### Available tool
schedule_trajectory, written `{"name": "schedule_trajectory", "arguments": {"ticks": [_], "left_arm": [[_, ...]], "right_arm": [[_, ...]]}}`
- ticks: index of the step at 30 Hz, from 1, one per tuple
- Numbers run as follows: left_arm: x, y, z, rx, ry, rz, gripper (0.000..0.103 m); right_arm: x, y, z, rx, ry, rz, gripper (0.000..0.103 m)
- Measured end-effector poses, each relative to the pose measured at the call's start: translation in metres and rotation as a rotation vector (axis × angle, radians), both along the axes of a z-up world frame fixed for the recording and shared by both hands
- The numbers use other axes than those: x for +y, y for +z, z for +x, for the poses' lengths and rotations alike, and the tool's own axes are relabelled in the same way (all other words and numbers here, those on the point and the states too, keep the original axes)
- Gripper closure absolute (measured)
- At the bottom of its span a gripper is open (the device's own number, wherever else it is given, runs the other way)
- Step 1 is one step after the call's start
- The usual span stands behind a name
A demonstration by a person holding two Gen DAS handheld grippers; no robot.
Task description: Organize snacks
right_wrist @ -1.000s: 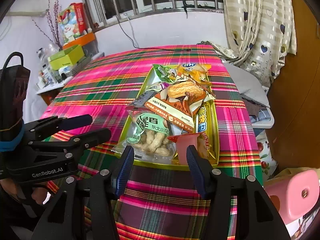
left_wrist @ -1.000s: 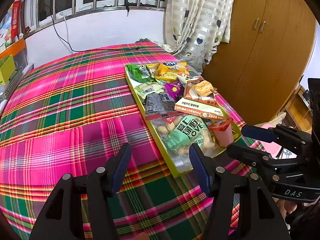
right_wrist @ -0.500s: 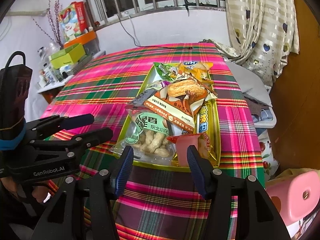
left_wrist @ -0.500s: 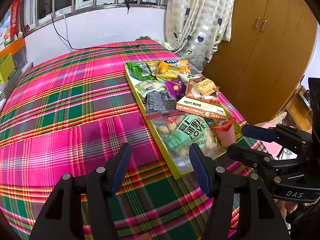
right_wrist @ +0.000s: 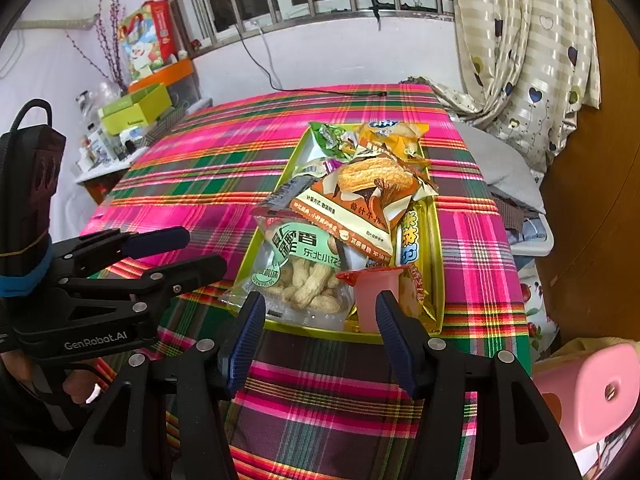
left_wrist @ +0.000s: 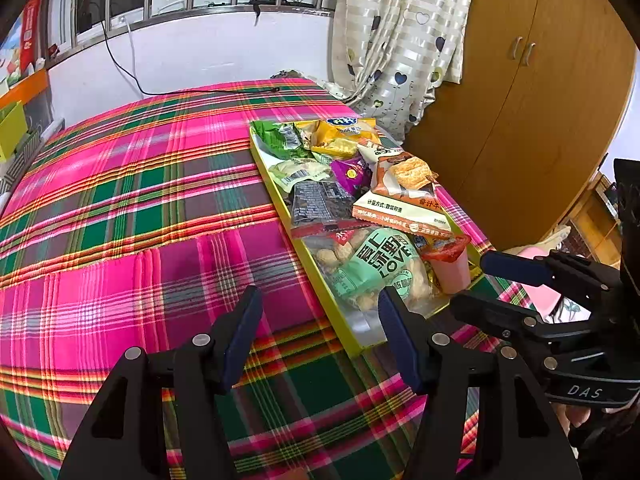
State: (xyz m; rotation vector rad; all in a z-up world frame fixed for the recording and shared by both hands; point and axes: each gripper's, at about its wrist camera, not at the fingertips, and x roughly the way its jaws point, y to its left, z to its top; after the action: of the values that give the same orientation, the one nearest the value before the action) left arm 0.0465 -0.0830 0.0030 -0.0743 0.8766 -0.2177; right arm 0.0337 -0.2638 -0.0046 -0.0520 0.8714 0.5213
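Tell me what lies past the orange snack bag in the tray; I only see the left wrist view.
Observer: A yellow snack bar with blue lettering lies along the yellow tray's right wall, right beside the orange snack bag.
Operator: Anything to the left of the plaid cloth?
Observer: Purple flower branches stand at the back of a cluttered side table.
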Motion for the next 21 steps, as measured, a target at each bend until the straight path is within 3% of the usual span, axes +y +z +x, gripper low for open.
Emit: {"name": "schedule_trajectory", "arguments": {"ticks": [21], "left_arm": [[-0.0004,-0.0001,-0.0007,0.0,0.0,0.002,0.042]], "right_arm": [[-0.0012,-0.0066,-0.0023,0.007,-0.005,0.001,0.046]]}}
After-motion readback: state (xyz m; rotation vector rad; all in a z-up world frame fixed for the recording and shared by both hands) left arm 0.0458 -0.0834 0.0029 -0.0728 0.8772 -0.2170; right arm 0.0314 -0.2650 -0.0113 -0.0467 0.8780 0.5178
